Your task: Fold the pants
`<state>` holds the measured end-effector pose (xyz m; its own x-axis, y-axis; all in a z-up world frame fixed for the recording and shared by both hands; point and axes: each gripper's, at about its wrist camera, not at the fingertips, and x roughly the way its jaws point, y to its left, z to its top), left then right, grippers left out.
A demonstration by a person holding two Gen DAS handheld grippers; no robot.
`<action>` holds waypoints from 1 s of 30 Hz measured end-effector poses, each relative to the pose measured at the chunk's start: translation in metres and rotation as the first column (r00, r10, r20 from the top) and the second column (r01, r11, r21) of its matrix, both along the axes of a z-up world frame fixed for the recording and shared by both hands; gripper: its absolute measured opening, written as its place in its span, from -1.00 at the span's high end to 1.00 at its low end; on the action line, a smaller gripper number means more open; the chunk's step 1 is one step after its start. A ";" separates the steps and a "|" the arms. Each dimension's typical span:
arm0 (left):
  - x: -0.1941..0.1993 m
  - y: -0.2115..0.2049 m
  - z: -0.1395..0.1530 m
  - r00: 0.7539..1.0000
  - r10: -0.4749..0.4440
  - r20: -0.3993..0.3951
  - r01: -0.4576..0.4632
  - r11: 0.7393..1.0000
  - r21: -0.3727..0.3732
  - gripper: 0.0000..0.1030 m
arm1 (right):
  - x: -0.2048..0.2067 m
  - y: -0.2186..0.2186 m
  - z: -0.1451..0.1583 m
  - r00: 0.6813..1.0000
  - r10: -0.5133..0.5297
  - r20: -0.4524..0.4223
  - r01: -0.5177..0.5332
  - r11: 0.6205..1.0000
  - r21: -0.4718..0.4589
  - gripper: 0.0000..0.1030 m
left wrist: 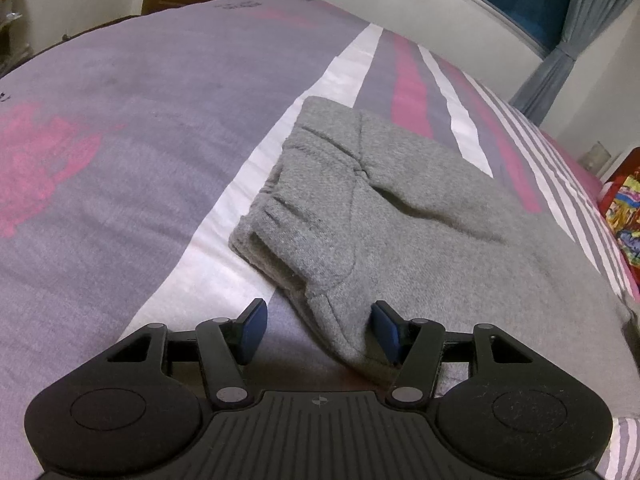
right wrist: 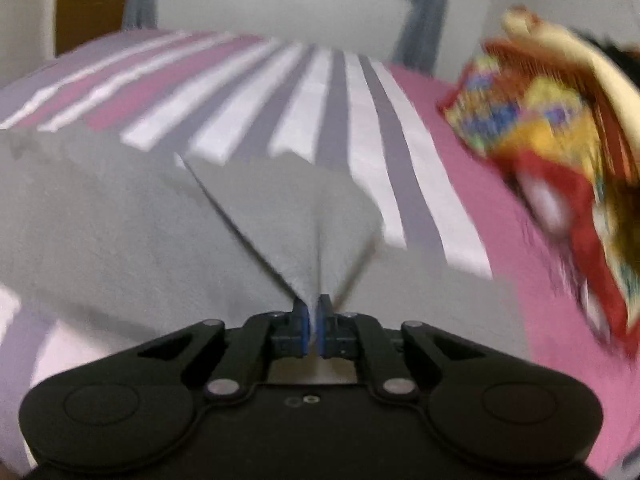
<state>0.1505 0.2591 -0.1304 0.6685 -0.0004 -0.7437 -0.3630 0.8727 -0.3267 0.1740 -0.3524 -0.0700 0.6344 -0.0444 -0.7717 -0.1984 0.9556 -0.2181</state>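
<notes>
Grey knit pants (left wrist: pixel 400 232) lie flat on the striped bed cover, waistband end toward the upper left. My left gripper (left wrist: pixel 318 332) is open, low over the near edge of the pants; a fold of grey cloth runs between its blue pads, nearer the right pad (left wrist: pixel 384 332). In the right wrist view my right gripper (right wrist: pixel 315 328) is shut on a corner of the pants (right wrist: pixel 304 224) and holds it lifted, so the cloth fans out in a peak above the bed. That view is motion-blurred.
The bed cover (left wrist: pixel 140 140) has purple, pink and white stripes (right wrist: pixel 360 128). A colourful red and yellow cloth item (right wrist: pixel 560 160) sits at the right edge of the bed. A wall, curtains (left wrist: pixel 560 60) and a window lie beyond.
</notes>
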 end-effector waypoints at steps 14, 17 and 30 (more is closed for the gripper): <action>0.003 0.002 0.001 1.000 -0.002 -0.005 0.002 1.000 -0.007 -0.14 | 0.027 0.091 -0.005 0.917 0.387 0.100 -0.344 0.892 -0.295 0.26; 0.003 0.002 0.001 1.000 -0.003 -0.005 0.003 1.000 -0.009 -0.14 | 0.043 0.110 -0.032 0.895 0.445 0.034 -0.381 0.802 -0.459 0.26; 0.000 0.002 -0.001 1.000 -0.008 0.003 0.008 1.000 -0.009 -0.15 | 0.035 -0.021 0.070 0.945 -0.056 0.323 0.009 0.990 0.144 0.91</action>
<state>0.1503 0.2607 -0.1311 0.6707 -0.0124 -0.7417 -0.3554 0.8723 -0.3359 0.2087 -0.3731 0.0003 0.8520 0.0233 -0.5231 -0.1071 0.9857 -0.1305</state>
